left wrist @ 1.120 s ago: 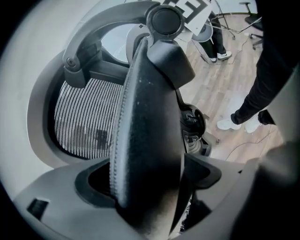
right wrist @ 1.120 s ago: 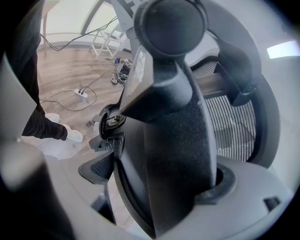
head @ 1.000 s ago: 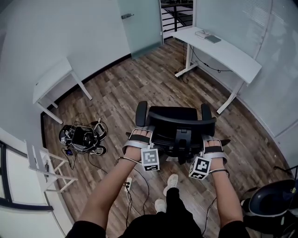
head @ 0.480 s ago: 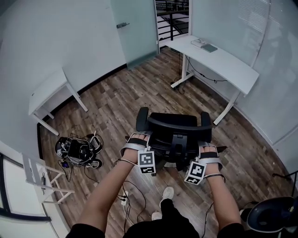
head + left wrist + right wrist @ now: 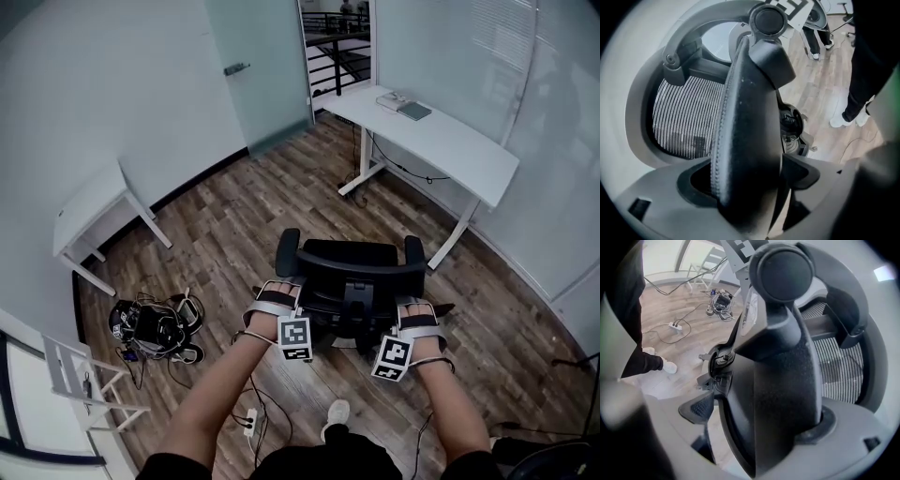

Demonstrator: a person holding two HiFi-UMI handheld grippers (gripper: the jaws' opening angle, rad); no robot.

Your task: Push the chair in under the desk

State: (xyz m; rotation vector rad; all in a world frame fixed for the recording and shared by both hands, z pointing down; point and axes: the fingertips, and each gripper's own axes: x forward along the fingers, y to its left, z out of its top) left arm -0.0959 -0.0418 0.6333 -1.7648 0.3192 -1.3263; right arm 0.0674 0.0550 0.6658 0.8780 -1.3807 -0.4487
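Note:
A black mesh-backed office chair (image 5: 352,255) stands on the wood floor, its back toward me. The white desk (image 5: 441,141) is ahead of it to the right, a stretch of floor between them. My left gripper (image 5: 278,286) has the chair's left armrest (image 5: 750,126) filling the gap between its jaws, which have just been closing on it. My right gripper (image 5: 417,305) is shut on the right armrest (image 5: 785,371), which fills its jaws too. In both gripper views the mesh back shows beyond the armrest.
A small white table (image 5: 89,202) stands at the left wall. A heap of cables and gear (image 5: 155,323) lies on the floor at left, with a power strip (image 5: 250,419) near my shoe (image 5: 337,411). A frosted glass door (image 5: 262,66) is behind. A device (image 5: 403,105) rests on the desk's far end.
The chair and both grippers have moved forward across the floor toward the desk. I have stepped after them, and both grippers keep their places on the armrests.

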